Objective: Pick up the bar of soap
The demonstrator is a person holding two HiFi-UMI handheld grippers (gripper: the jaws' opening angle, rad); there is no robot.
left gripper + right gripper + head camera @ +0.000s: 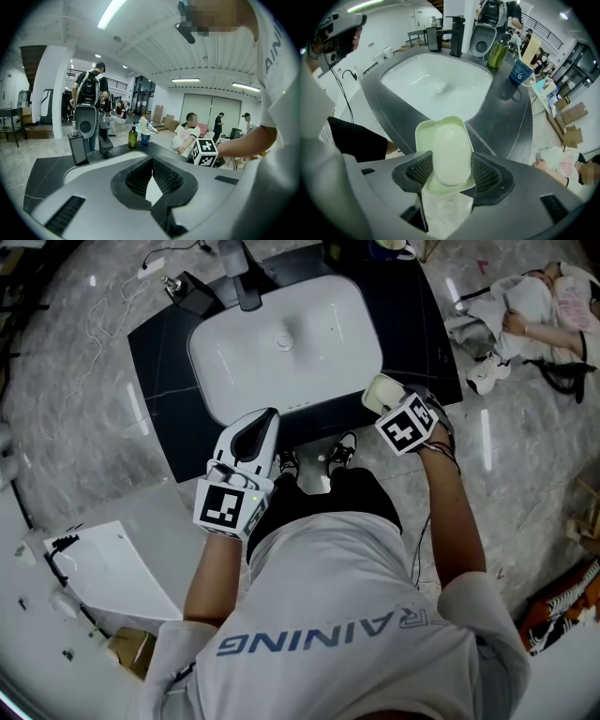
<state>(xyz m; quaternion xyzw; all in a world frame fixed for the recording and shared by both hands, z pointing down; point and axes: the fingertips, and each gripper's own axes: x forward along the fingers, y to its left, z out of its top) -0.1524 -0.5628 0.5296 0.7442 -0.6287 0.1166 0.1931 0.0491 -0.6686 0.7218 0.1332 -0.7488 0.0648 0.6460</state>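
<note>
**We are holding the right gripper (452,169) straight down over the bar of soap (451,150) at the sink (436,75).**

Its jaws are standing wide apart on either side of the pale soap, not gripping it. The soap is lying in a light green dish (423,133) on the dark counter (506,112), at the front edge beside the basin's right corner. The left gripper (151,161) is hanging at the counter's front with its jaws together, carrying nothing.
</note>
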